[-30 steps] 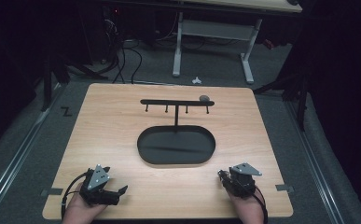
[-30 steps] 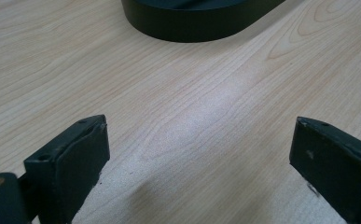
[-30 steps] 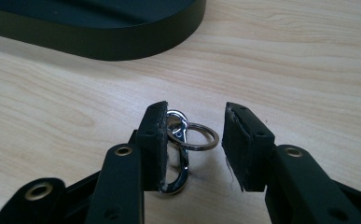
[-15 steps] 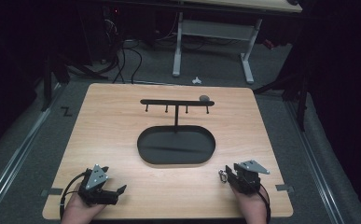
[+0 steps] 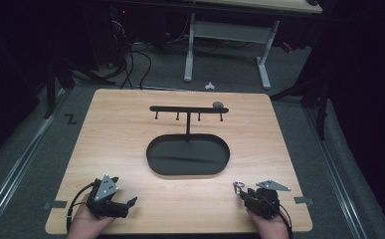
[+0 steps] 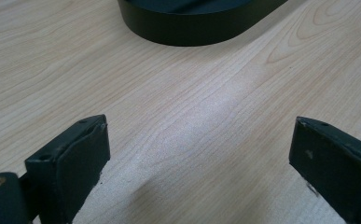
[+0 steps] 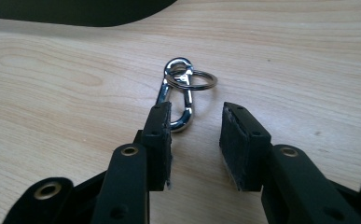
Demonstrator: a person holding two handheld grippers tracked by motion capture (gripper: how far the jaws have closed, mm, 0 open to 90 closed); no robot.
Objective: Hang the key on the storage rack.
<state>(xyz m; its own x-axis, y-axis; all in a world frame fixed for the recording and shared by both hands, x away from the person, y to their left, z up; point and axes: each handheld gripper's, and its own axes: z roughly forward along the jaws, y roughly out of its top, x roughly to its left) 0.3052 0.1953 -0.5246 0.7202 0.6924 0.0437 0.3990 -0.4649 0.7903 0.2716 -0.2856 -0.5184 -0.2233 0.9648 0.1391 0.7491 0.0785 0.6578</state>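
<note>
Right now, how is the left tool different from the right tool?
The left tool has its jaws spread wide over bare table; the right tool has its jaws much closer together and has just been closing them. Nothing lies between the left tool's jaws, while a shiny clip with a ring lies at the right tool's jaw tips, not yet pinched. Both are black, rest near the table's front edge, and point toward the black stand.

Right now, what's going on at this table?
A person holds a gripper in each hand at the near edge of the wooden table. The right gripper is at a silver carabiner clip with a key ring; its fingers have just been closing, not yet gripping. The left gripper is open over bare wood. The black hook stand waits beyond.
</note>
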